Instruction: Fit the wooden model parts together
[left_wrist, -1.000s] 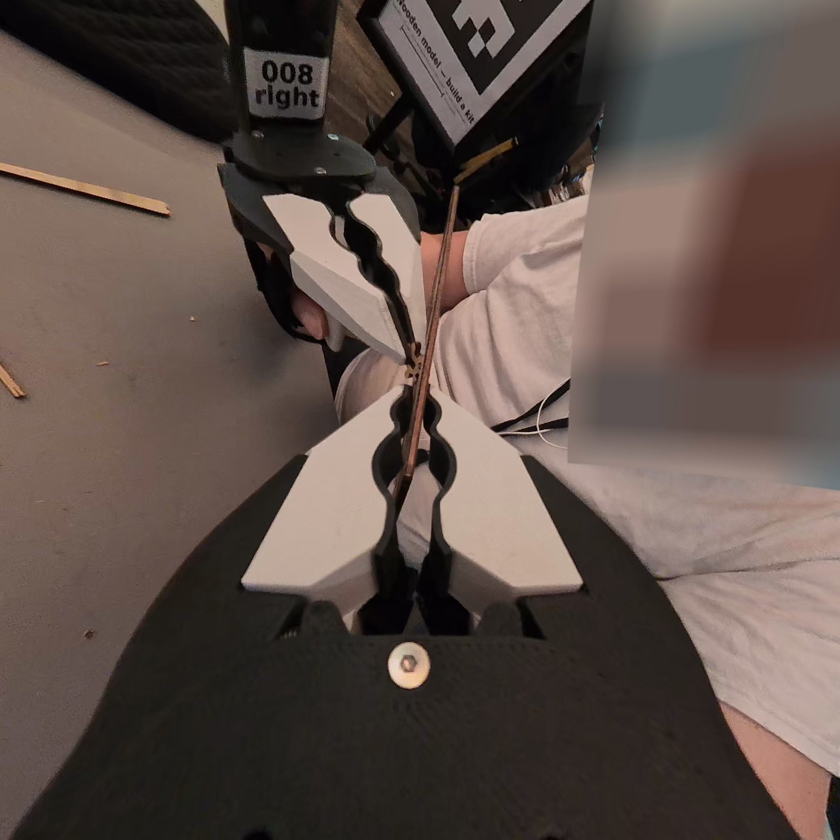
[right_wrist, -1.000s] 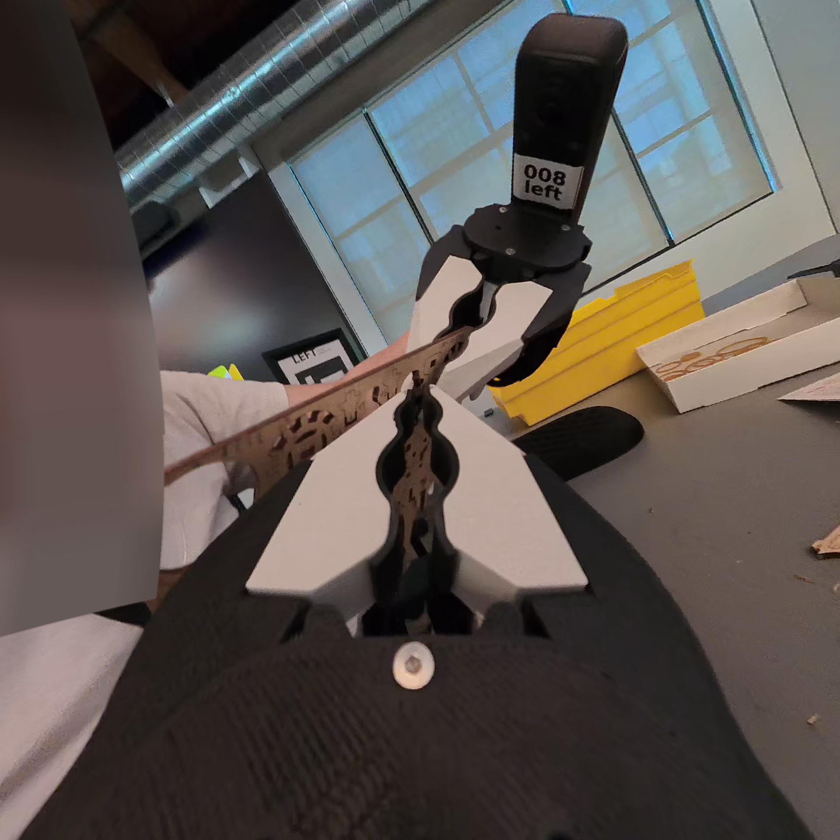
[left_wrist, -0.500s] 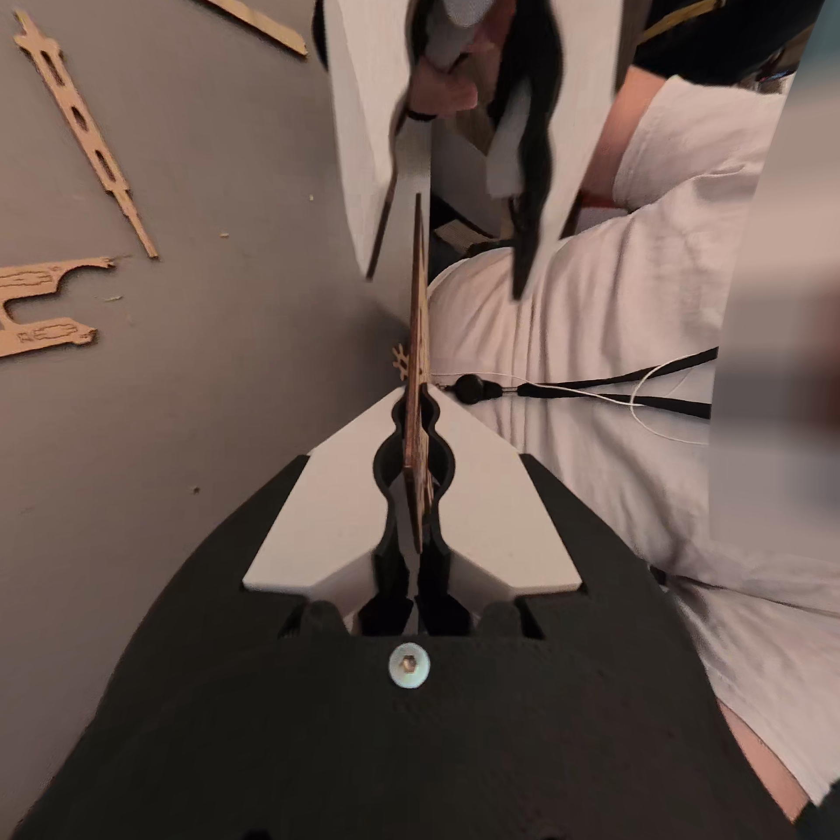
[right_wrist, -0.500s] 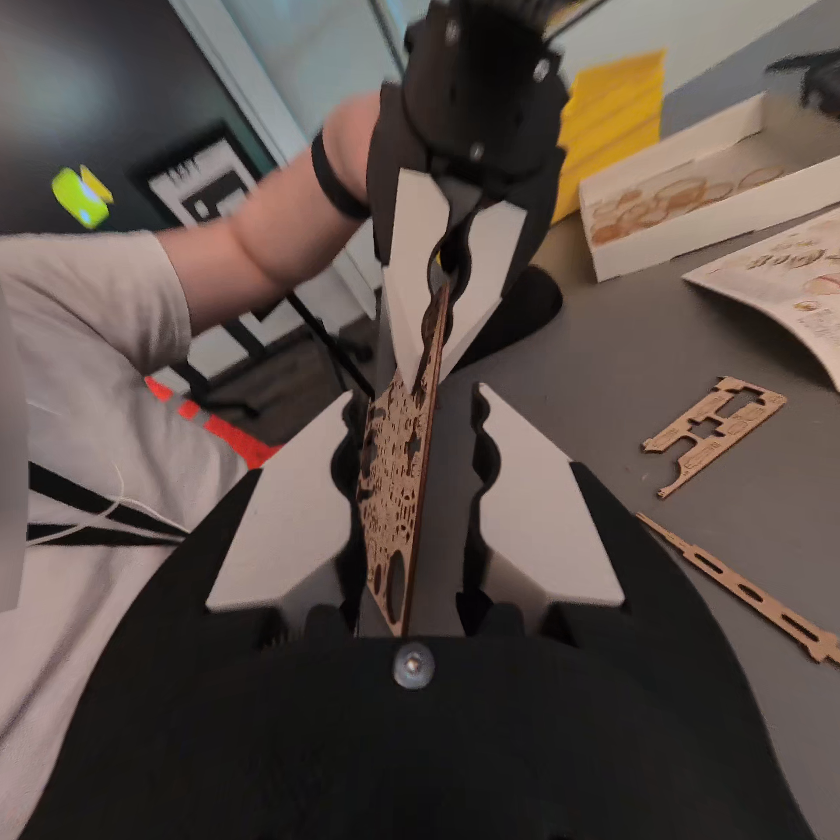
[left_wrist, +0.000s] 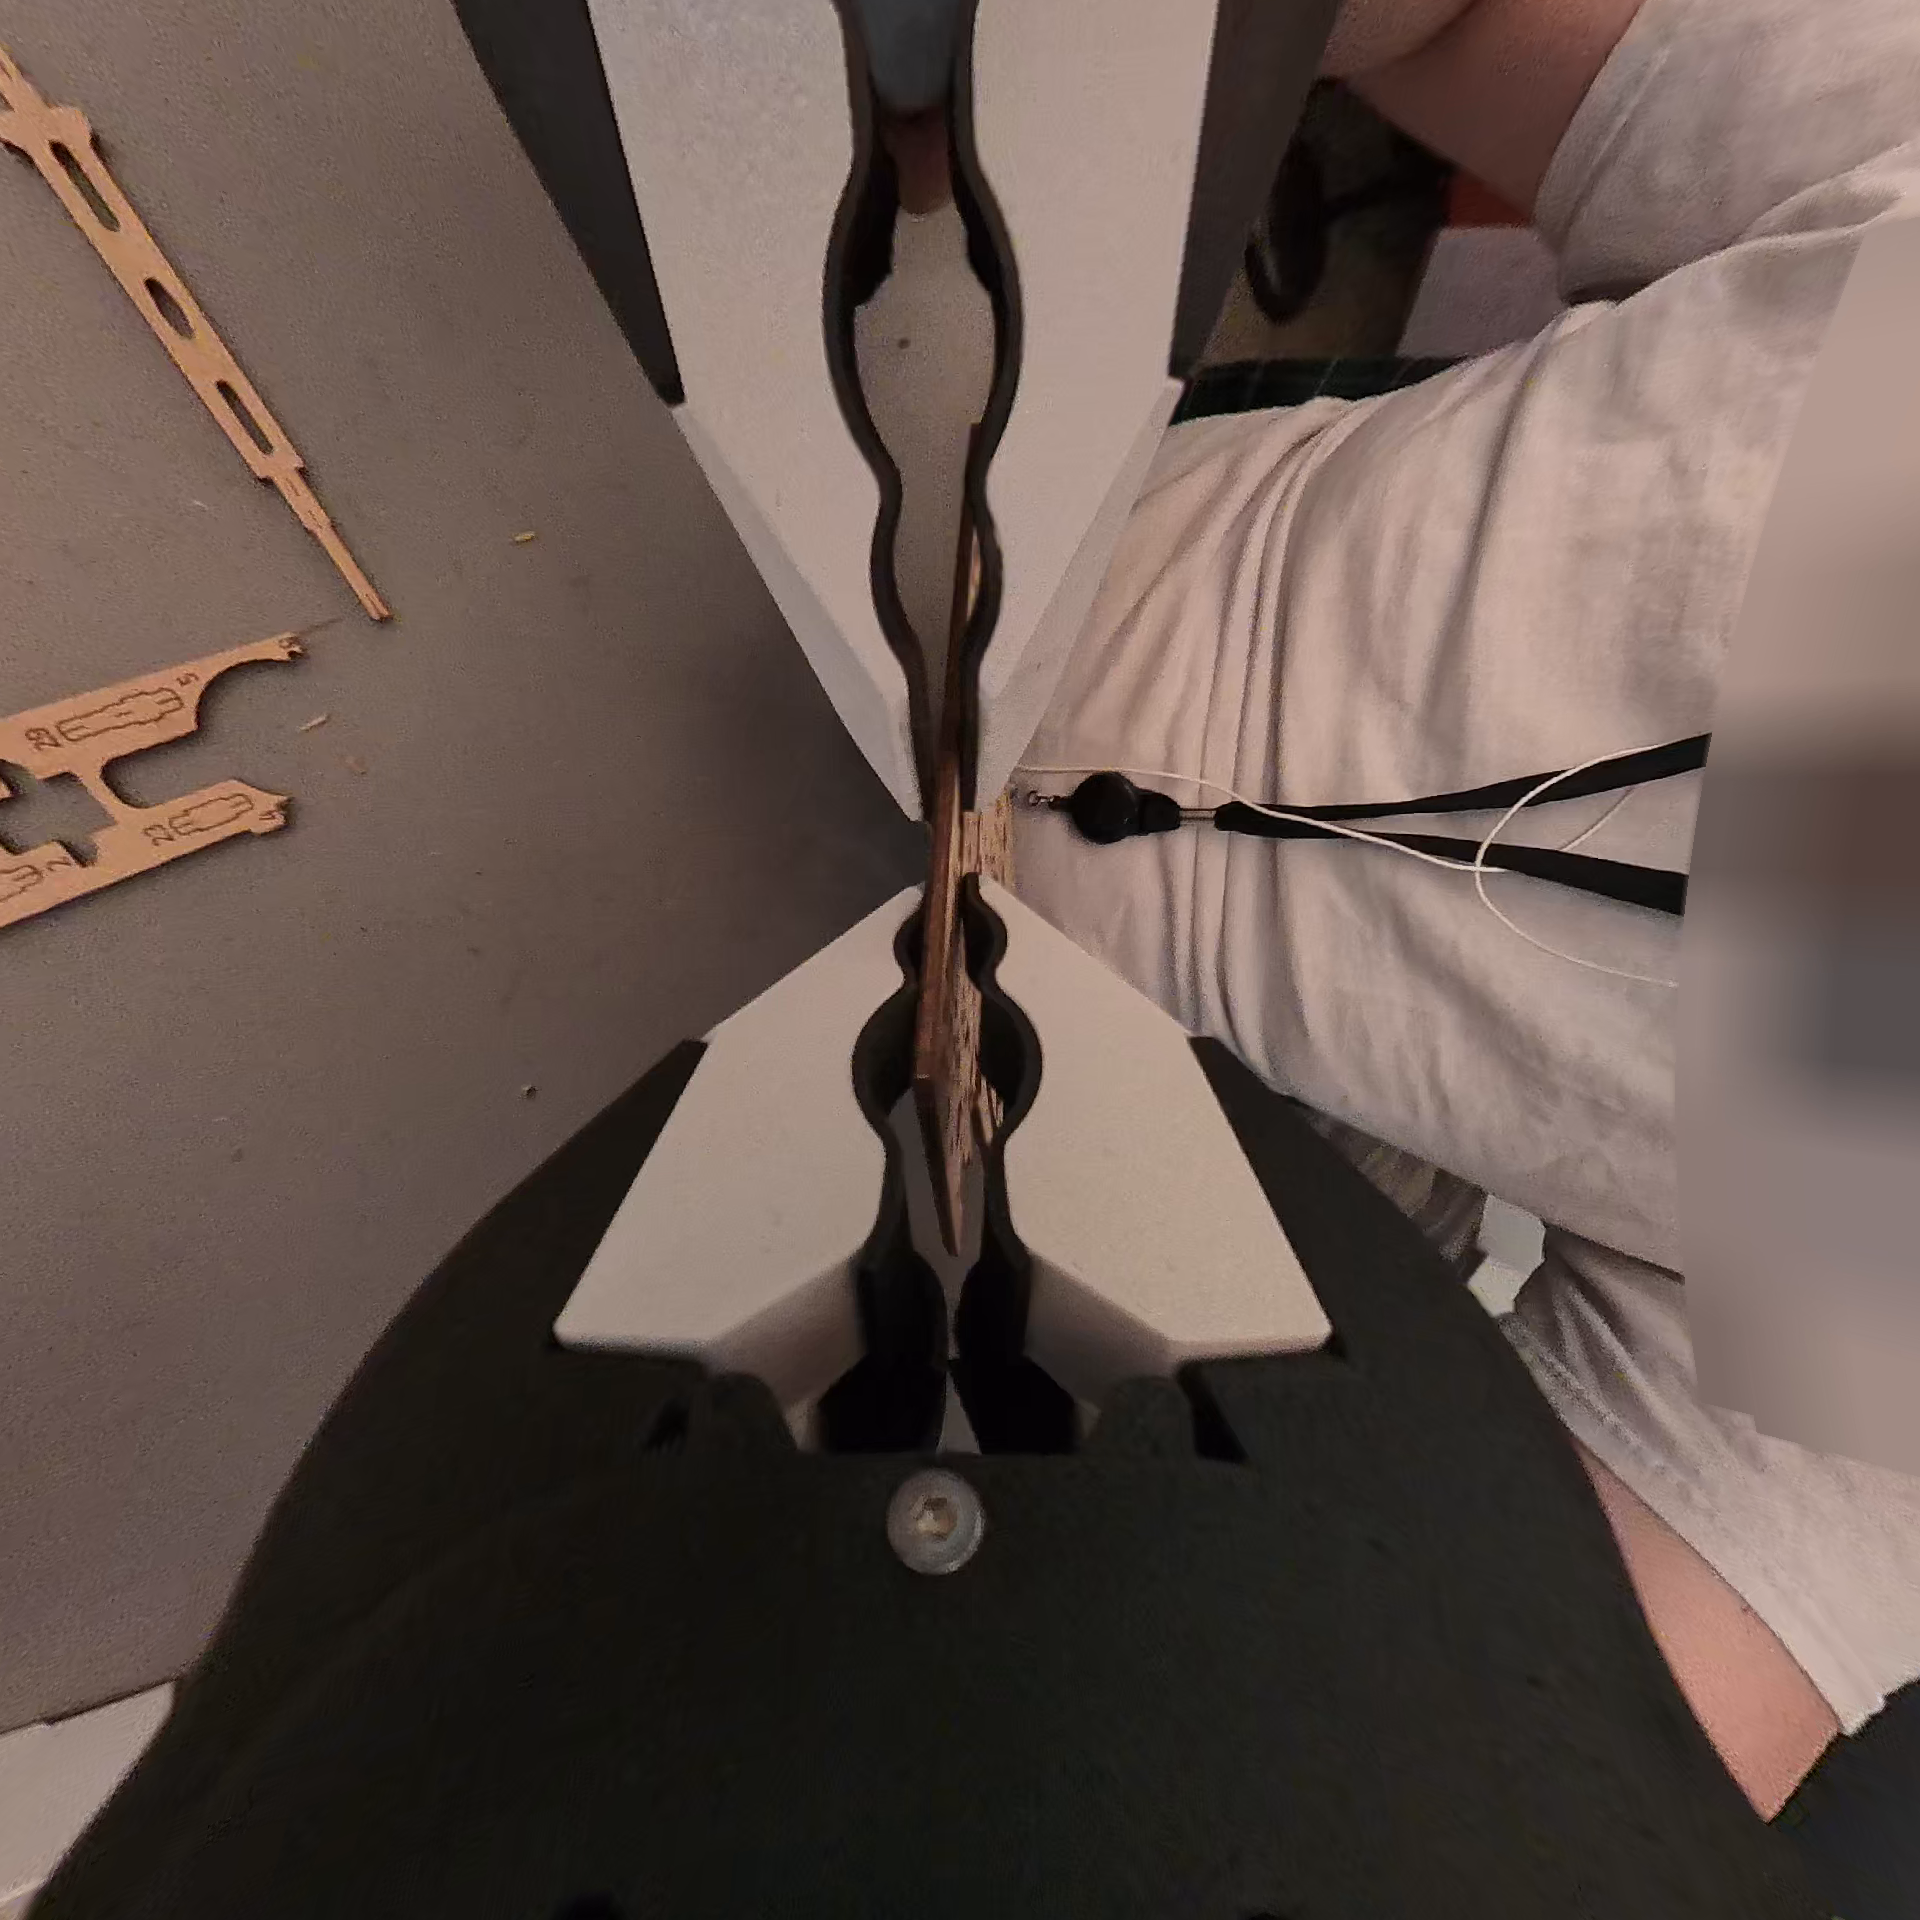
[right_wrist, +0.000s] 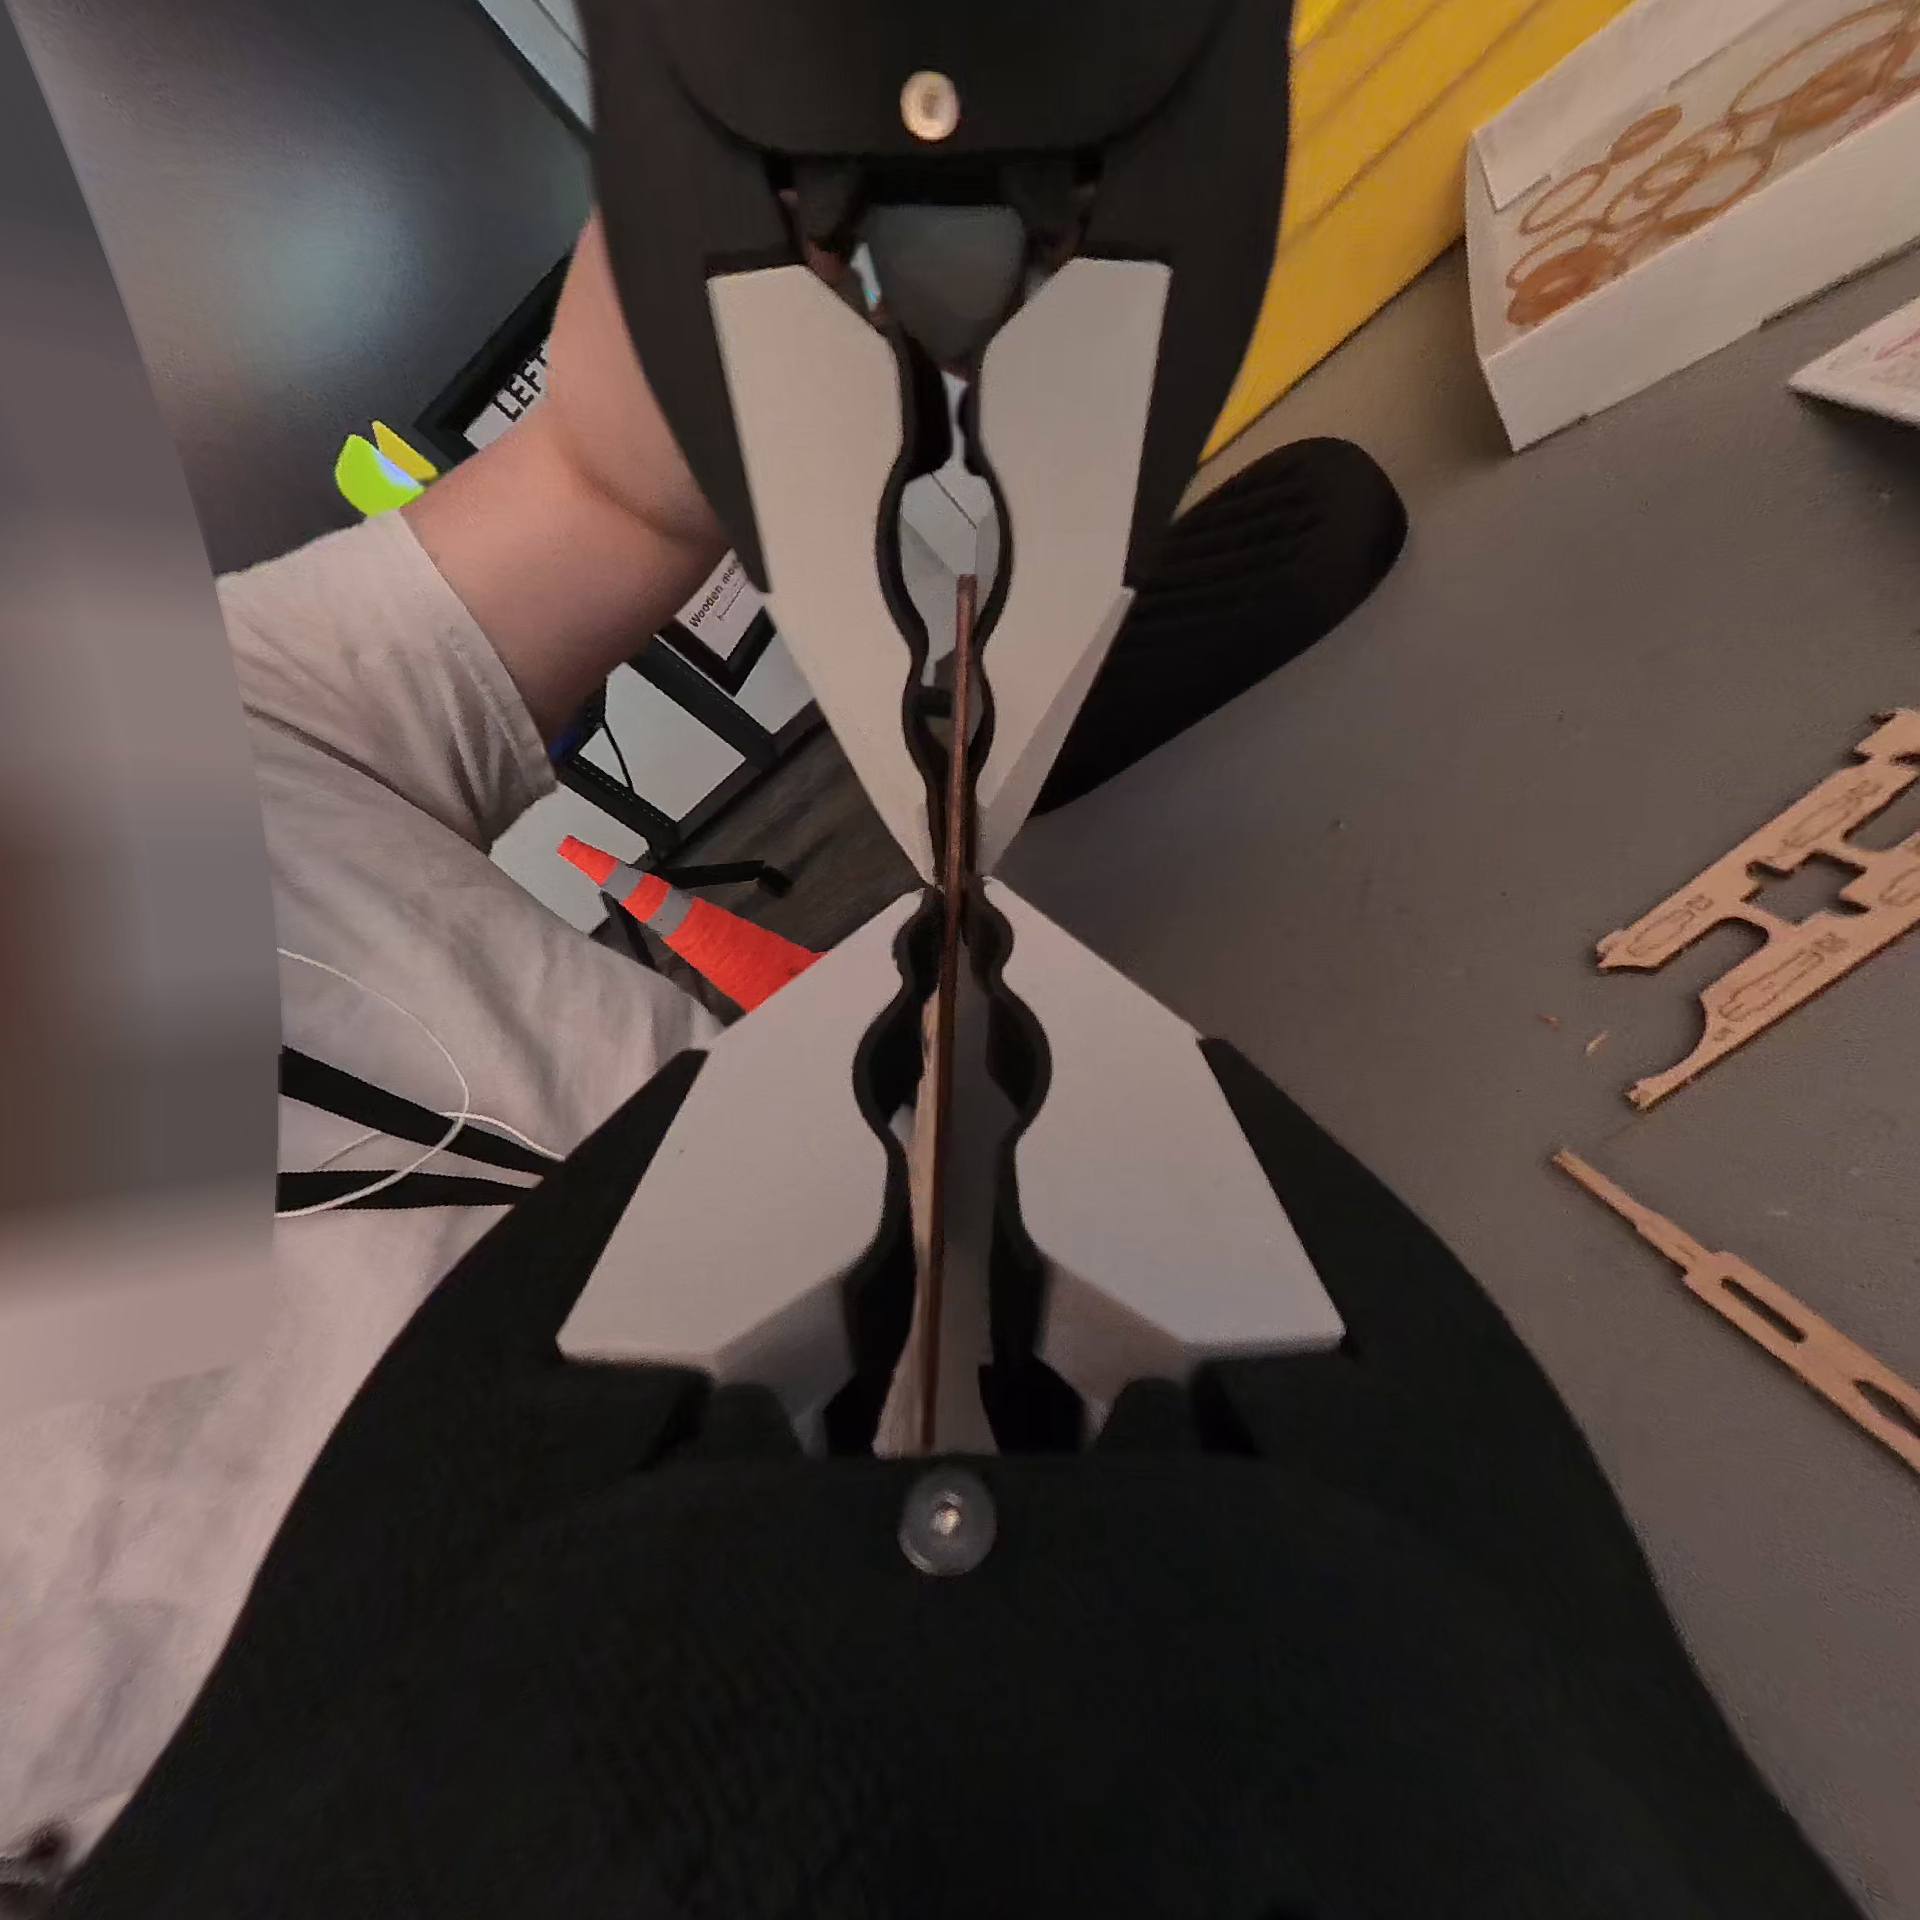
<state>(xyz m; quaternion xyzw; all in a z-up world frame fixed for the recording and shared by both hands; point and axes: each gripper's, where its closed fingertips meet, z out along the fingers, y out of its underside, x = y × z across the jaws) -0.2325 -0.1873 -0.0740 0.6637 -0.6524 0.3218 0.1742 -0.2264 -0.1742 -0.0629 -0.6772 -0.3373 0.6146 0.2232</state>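
A thin brown wooden sheet (right_wrist: 948, 1039) stood edge-on, clamped at both ends. Two flat cut-out parts, a slotted strip (left_wrist: 197, 343) and a forked piece (left_wrist: 125, 769), lay on the grey table (left_wrist: 468, 831).

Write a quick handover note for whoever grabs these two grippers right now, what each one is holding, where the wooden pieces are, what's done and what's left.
Left gripper: shut on the thin wooden panel, seen edge-on.
Right gripper: shut on the same panel from the opposite end, the two grippers tip to tip above the grey table.
A small toothed part sits on the panel at the tips; whether it is fully seated cannot be told.
Loose on the table: a slotted strip and a flat bracket piece. More cut sheets lie in the white box.
Left: check that joint, then fit the loose pieces.
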